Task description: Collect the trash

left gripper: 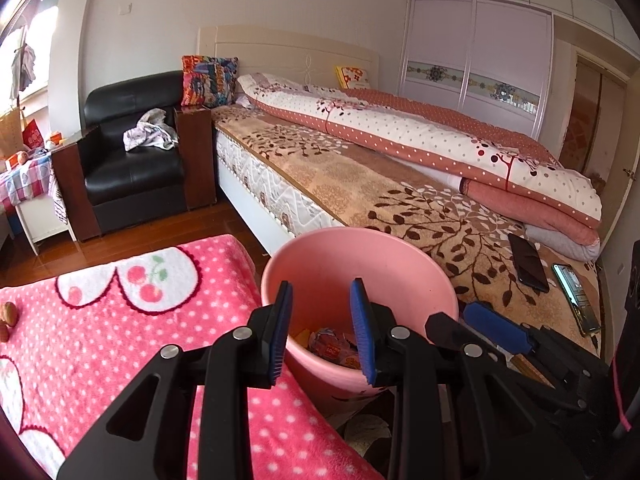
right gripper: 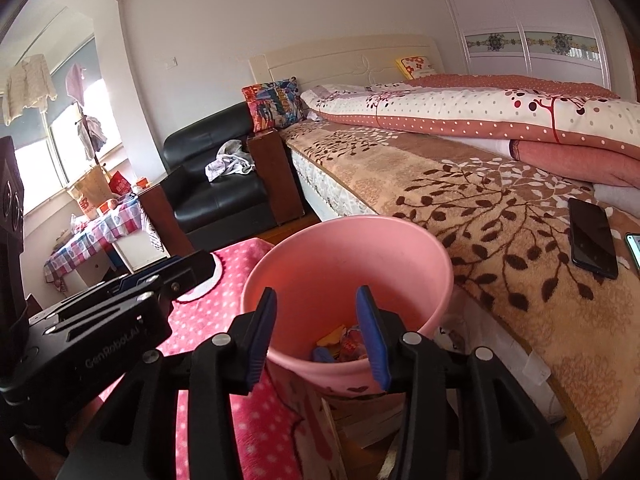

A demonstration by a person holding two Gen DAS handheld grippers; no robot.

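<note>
Presently, findings as observed:

Left tongs (left gripper: 322, 334): spread wide, nothing between the blue pads, poised over the near rim of the bin.

Right tongs (right gripper: 316, 330): likewise spread wide and bare, poised over the same bin; in the left wrist view one blue pad shows just right of the bin.

Bin: pink bucket (left gripper: 320, 256), upright, standing between the pink-blanketed surface and the bed.

Trash: wrappers (left gripper: 334, 346) lie at the bottom of the bucket, red, yellow and pale; their exact number cannot be told, as the tongs partly cover them.

Pink blanket (left gripper: 120, 320): white-dotted, with a cherry motif, left of the bucket and touching its side.

Small brown items (left gripper: 9, 314): at the blanket's far left edge, possibly nuts; view too poor to be certain.

Bed (left gripper: 360, 184): brown leaf-patterned cover, folded quilt (left gripper: 400, 128) along the far side.

Phones: a dark phone (left gripper: 528, 262) and a lit phone (left gripper: 576, 296) lie side by side on the bed cover, apart from each other.

Armchair (left gripper: 132, 160): black, beside the headboard, crumpled cloth on its seat.
</note>
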